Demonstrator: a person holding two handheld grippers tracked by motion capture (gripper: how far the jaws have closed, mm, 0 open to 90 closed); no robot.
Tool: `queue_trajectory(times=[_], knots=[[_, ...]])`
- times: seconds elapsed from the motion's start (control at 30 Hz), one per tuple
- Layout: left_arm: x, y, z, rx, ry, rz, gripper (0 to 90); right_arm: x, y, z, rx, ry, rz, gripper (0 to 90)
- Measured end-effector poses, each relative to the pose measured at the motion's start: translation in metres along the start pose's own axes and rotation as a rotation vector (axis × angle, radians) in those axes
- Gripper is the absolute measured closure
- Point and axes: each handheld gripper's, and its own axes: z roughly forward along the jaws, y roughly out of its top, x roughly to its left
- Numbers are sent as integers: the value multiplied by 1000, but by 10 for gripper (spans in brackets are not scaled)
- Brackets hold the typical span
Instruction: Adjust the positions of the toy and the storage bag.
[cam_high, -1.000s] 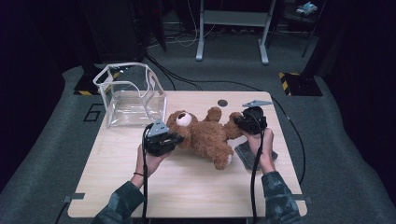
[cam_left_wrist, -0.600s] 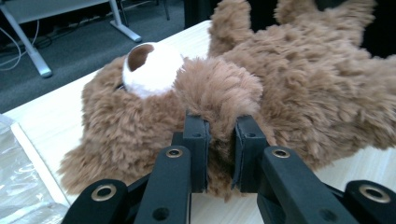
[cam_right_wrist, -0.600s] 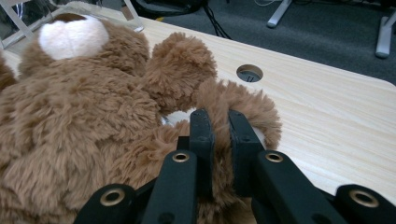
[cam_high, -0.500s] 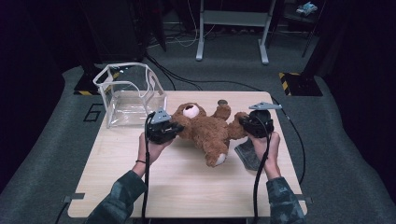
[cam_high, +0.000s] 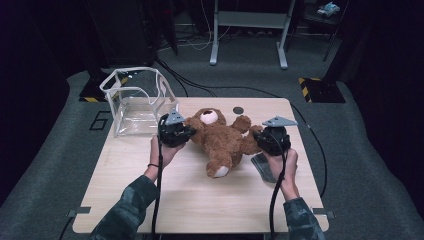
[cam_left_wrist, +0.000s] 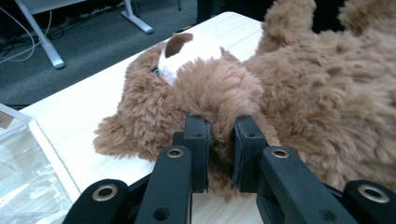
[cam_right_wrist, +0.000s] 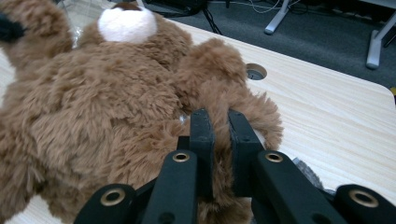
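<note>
A brown teddy bear (cam_high: 220, 140) lies on its back on the wooden table (cam_high: 200, 200), its white muzzle (cam_high: 208, 118) toward the far edge. My left gripper (cam_high: 186, 133) is at the bear's left side, shut on a furry arm beside the head. In the left gripper view the black pads (cam_left_wrist: 198, 144) pinch that tuft of brown fur (cam_left_wrist: 219, 93). My right gripper (cam_high: 257, 139) is shut on a limb on the bear's other side. In the right gripper view its pads (cam_right_wrist: 201, 135) squeeze the fur of that limb (cam_right_wrist: 219, 88).
A clear plastic box (cam_high: 134, 102) with a white rim stands open at the table's far left, close behind the left gripper. A round cable hole (cam_high: 238, 110) sits near the far edge. A flat grey object (cam_high: 262, 166) lies under the right hand. Cables run across the floor beyond.
Both hands have swung the bear around: the left gripper went toward the far edge, the right one came nearer. The head now points more toward the far side, and the foot has shifted left.
</note>
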Motion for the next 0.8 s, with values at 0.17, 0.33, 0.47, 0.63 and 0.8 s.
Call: queue_trajectory(times=[0.17, 0.33, 0.47, 0.63, 0.8], knots=[[5, -6, 10, 25, -2, -17, 791, 9, -12, 6, 31, 10, -12, 830], [7, -18, 18, 56, -12, -43, 789, 19, -31, 16, 86, 39, -19, 827], [9, -31, 20, 68, -18, -76, 779, 23, -47, 22, 142, 88, 4, 812], [11, -43, 18, 66, -41, -134, 736, 21, -57, 28, 165, 135, -4, 736], [12, -48, 13, 63, -21, -180, 563, 13, -53, 33, 199, 183, 22, 505]])
